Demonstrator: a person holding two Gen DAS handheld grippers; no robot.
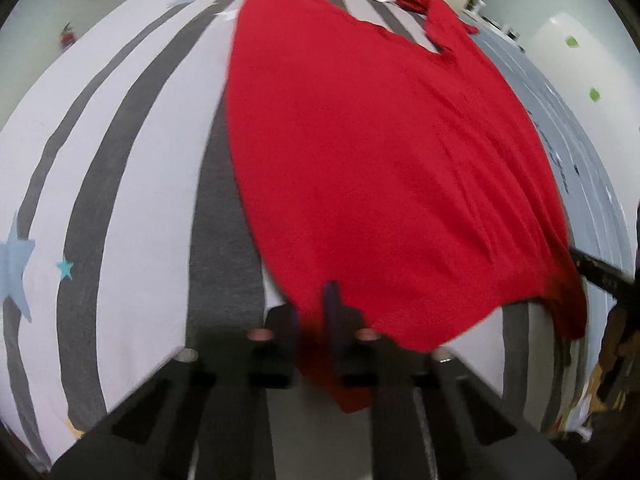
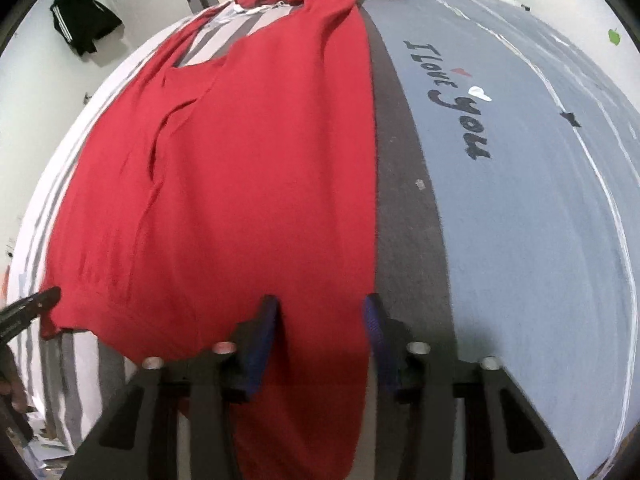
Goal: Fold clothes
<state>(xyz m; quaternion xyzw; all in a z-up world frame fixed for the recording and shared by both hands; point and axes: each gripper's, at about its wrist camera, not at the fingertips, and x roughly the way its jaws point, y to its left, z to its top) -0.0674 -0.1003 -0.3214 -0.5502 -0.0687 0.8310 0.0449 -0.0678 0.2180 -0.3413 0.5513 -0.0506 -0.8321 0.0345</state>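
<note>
A red long-sleeved garment (image 1: pixel 360 152) lies lengthwise on the bed, its near hem at the front edge; it also fills the left half of the right wrist view (image 2: pixel 240 184). My left gripper (image 1: pixel 314 304) is shut on the garment's near hem corner. My right gripper (image 2: pixel 322 308) has its blue-padded jaws apart, with the hem's other end lying between them and hanging over the bed edge. The left gripper's tip (image 2: pixel 44 296) shows at the hem's left corner in the right wrist view.
The bed sheet has grey and white stripes with blue stars (image 1: pixel 120 184) on the left and a grey-blue panel reading "I love you" (image 2: pixel 520 160) on the right. A black jacket (image 2: pixel 82 20) hangs on the far wall. Clutter lies on the floor (image 1: pixel 592 380).
</note>
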